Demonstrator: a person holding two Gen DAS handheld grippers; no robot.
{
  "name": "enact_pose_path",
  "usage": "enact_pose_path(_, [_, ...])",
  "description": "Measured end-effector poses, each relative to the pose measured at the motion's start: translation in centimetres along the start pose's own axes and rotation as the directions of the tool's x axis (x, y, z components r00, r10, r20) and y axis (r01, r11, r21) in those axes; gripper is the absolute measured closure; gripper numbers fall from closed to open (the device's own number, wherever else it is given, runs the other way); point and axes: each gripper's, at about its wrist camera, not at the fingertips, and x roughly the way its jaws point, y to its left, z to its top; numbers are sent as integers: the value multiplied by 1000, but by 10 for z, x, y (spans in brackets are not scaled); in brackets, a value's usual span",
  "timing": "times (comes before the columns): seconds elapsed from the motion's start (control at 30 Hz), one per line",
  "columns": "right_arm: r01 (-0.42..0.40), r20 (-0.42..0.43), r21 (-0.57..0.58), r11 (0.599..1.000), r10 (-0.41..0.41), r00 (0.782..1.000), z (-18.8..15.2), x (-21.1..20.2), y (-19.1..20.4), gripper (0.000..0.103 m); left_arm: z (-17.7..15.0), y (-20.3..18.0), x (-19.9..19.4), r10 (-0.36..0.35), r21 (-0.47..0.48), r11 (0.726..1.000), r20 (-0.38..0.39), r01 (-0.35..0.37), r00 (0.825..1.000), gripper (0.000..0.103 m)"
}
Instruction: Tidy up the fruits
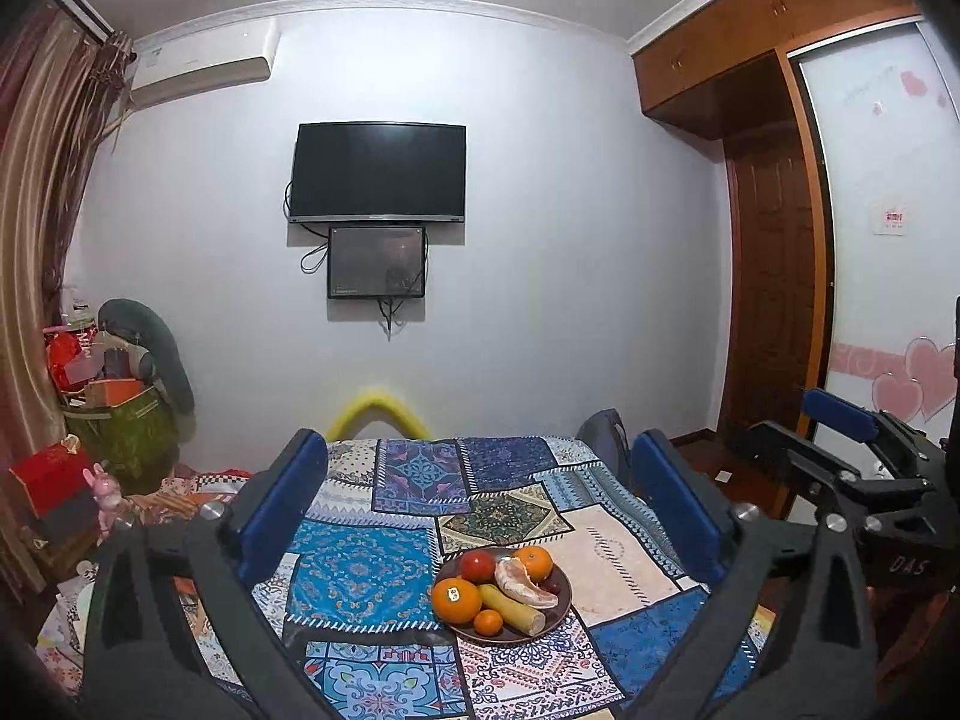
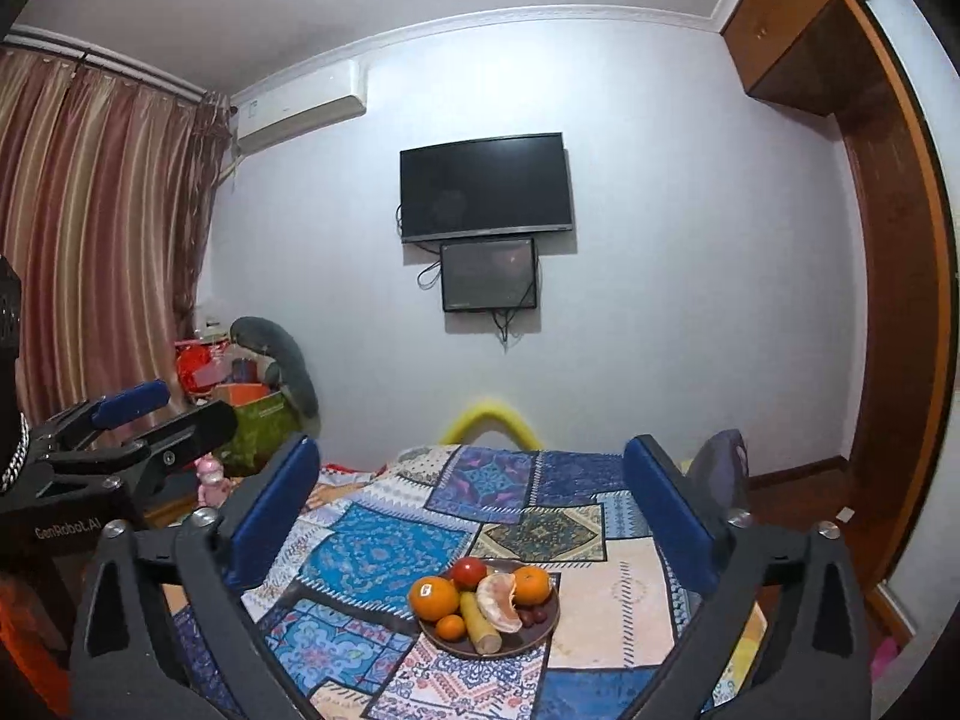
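Lower middle of the left wrist view: a dark round plate [image 1: 507,635] on a patchwork cloth [image 1: 360,570], loaded with fruit. On its near left, a large orange with a sticker [image 1: 456,601]; just in front of that, a small orange [image 1: 488,622]. Across the middle, a banana [image 1: 511,608] lying slantwise, with a peeled citrus piece [image 1: 523,583] leaning over it. At the back, a red tomato [image 1: 477,566] and another orange [image 1: 534,562], side by side. Small dark red fruits [image 1: 552,587] tucked at the right rim.

Left gripper [image 1: 477,492] framing the plate from either side, blue fingers [image 1: 288,495] spread wide, nothing between them but cloth and plate well beyond. Right gripper [image 2: 474,495] likewise wide apart and empty, the same plate [image 2: 528,639] low in the middle of its view. Each gripper visible at the edge of the other's picture: right one at the far right [image 1: 852,450], left one at the far left [image 2: 138,426].

Further back, a dark television [image 1: 378,173] on the pale wall, a smaller screen [image 1: 377,262] right beneath it. Upper left, an air conditioner [image 1: 201,72] beside striped curtains [image 2: 90,210]. Right edge, a wooden wardrobe [image 1: 774,312].
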Motion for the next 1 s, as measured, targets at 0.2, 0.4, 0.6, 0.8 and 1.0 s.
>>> enact_pose_path(0.2, [26,-1,-11,1000,-26,1000,1,0,1,0,0,1,1,-5,1,1000,-3,5,1000,0])
enact_pose_path(0.4, [49,2,-27,998,-49,999,0,-5,4,0,-2,-1,2,-8,1,1000,-4,8,1000,0])
enact_pose_path(0.6, [53,4,-25,998,-53,999,1,-7,2,0,-2,-1,2,-8,-5,1000,-6,8,1000,0])
enact_pose_path(0.8, [54,5,-20,998,-54,999,1,-9,2,0,-5,1,3,-7,-10,1000,-10,7,1000,0])
enact_pose_path(1.0, [56,8,-21,998,-56,998,2,-10,1,0,-6,0,4,-7,-10,1000,-10,7,1000,0])
